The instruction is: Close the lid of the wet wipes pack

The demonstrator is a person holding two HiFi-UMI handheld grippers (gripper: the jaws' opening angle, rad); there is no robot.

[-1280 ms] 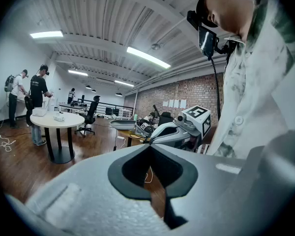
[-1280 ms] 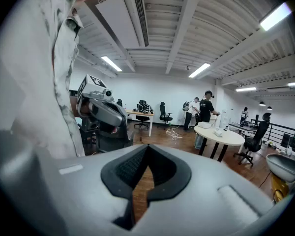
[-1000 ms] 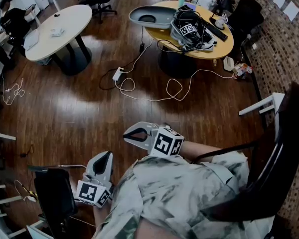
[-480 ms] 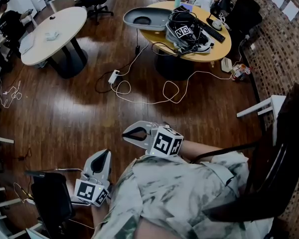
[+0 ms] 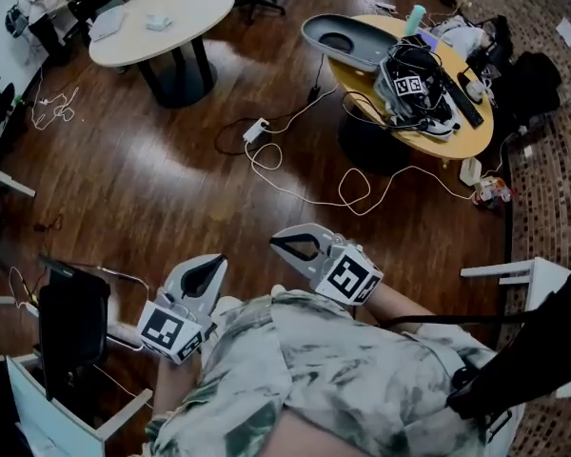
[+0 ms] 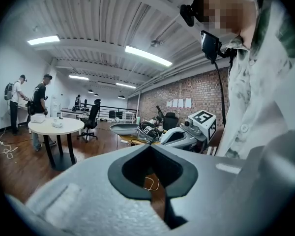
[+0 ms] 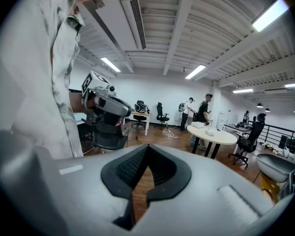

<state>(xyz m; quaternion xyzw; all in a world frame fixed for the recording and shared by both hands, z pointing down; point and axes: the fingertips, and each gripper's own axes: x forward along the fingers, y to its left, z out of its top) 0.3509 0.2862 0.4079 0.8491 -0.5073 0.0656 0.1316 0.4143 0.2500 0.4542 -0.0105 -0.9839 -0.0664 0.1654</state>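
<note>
Hovering left gripper [image 5: 215, 262], right gripper [image 5: 277, 244], jaws together.

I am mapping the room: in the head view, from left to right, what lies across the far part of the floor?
White round table → power strip → yellow round table.

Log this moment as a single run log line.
left tool: shut, empty | right tool: shut, empty | both close to person's torso, above wood floor | wipes pack: not visible
</note>
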